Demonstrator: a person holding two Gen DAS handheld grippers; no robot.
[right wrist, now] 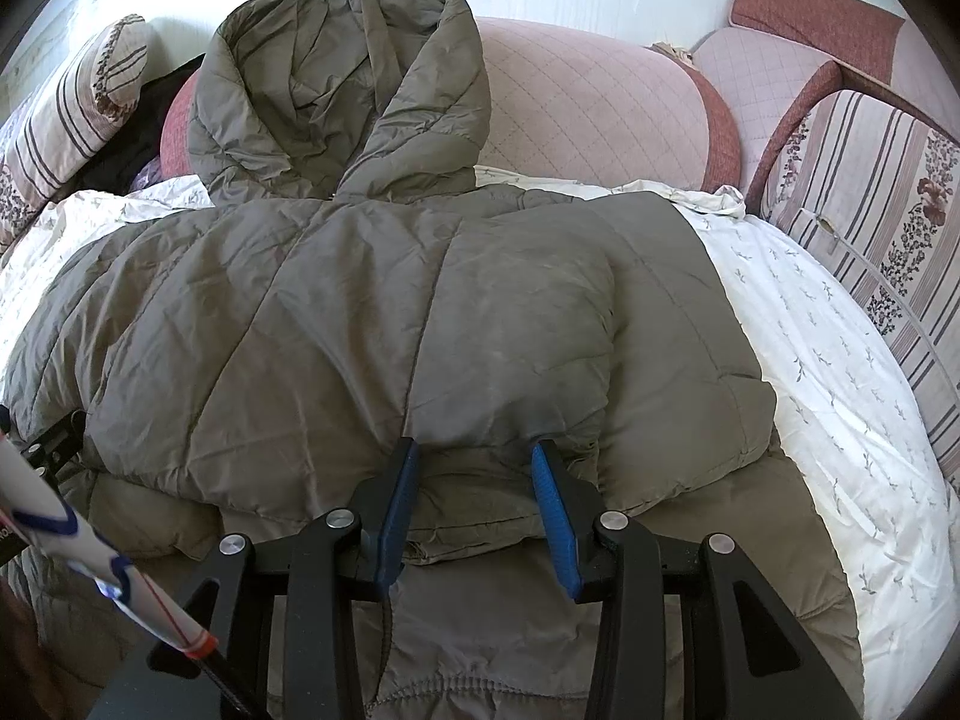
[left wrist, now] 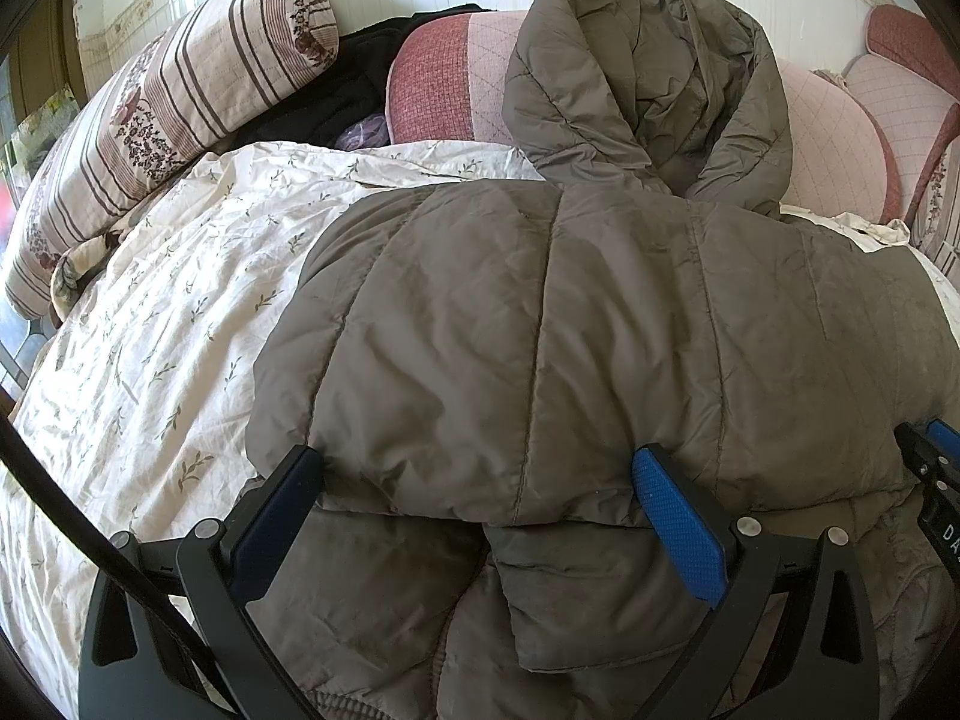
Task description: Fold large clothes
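Note:
An olive-grey puffer jacket point(left wrist: 540, 330) lies on the bed, its bottom part doubled up over the body and its hood point(left wrist: 648, 78) propped against the pink cushion. It fills the right wrist view too point(right wrist: 360, 312). My left gripper point(left wrist: 480, 468) is open wide, its fingers on either side of the folded edge. My right gripper point(right wrist: 474, 450) is partly open around a bunch of the folded edge, pads touching the fabric without squeezing it flat. The right gripper's tip also shows at the right edge of the left wrist view point(left wrist: 927, 456).
The bed has a white floral sheet point(left wrist: 150, 330). A striped bolster point(left wrist: 180, 102) lies at the back left, a black garment point(left wrist: 336, 96) behind it. Pink quilted cushions point(right wrist: 588, 114) line the back. A striped sofa arm point(right wrist: 882, 228) stands at the right.

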